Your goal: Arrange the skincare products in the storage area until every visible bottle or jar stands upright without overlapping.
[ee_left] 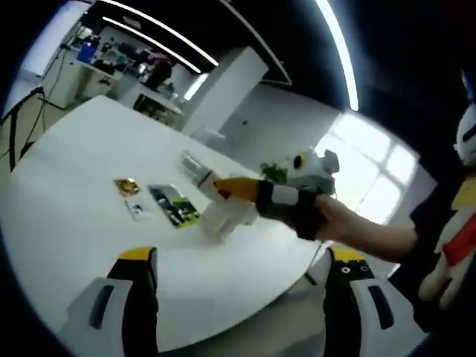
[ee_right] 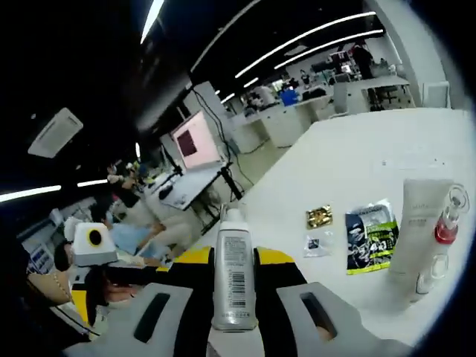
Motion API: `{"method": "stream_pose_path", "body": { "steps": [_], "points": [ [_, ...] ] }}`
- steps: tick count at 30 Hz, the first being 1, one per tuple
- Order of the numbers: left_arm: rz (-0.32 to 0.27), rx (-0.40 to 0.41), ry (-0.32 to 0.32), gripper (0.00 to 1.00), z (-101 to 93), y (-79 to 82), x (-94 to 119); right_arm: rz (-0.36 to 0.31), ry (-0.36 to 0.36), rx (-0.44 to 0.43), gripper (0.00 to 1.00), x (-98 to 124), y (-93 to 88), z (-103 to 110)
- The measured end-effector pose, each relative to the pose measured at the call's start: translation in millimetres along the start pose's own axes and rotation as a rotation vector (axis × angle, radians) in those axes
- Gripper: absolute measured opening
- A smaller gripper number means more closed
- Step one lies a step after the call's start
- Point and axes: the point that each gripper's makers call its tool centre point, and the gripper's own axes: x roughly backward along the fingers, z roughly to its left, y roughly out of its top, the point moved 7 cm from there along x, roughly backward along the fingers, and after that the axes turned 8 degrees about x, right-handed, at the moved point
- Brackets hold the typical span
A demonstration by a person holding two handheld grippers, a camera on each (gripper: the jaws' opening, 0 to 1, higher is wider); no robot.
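Right tongs (ee_right: 235, 297) pinch a white bottle (ee_right: 234, 275) lengthwise along their jaws, the standing tube (ee_right: 420, 223) at two o'clock on the tabletop (ee_right: 357, 156); left tongs (ee_left: 238, 297) spread.

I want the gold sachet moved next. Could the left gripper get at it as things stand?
Probably yes. The left gripper is open and holds nothing, and the gold sachet lies flat on bare white table ahead of it. The right gripper, holding a white bottle, sits off to the side.
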Motion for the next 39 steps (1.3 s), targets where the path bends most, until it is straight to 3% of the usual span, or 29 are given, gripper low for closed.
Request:
{"method": "stream_pose_path", "body": {
  "steps": [3, 12, 17, 22, 28, 35, 36, 37, 39],
  "points": [
    [-0.038, 0.029, -0.039, 0.84, -9.0, 7.0, -3.7, -0.045, 0.054, -0.068, 0.19, 15.8, -4.8, 7.2],
    [-0.090, 0.102, -0.142, 0.79, -34.1, 9.9, -16.9, -0.174, 0.211, -0.148, 0.19, 56.5, -14.6, 36.2],
    [-0.131, 0.142, -0.191, 0.71, -41.4, 16.8, -20.7, -0.252, 0.313, -0.209, 0.19, 76.8, -12.7, 51.3],
    [-0.128, 0.143, -0.231, 0.58, -63.5, 14.9, -30.0, -0.269, 0.377, -0.200, 0.20, 91.7, -13.1, 60.9],
    [-0.117, 0.119, -0.263, 0.33, -85.5, 8.3, -38.9, -0.289, 0.415, -0.188, 0.20, 108.1, -12.6, 65.2],
    [-0.123, 0.073, -0.283, 0.19, -108.3, 6.9, -42.4, -0.286, 0.431, -0.180, 0.20, 119.3, -11.5, 65.5],
    [-0.120, 0.042, -0.298, 0.18, -113.9, 6.7, -42.5, -0.287, 0.430, -0.180, 0.20, 120.2, -11.5, 64.8],
    [-0.140, 0.004, -0.267, 0.19, -114.2, 9.6, -43.9, -0.294, 0.444, -0.187, 0.20, 122.4, -10.4, 65.2],
    [-0.122, 0.012, -0.273, 0.19, -120.5, 10.5, -43.8, -0.296, 0.457, -0.186, 0.20, 125.6, -8.6, 65.4]
  ]
}}
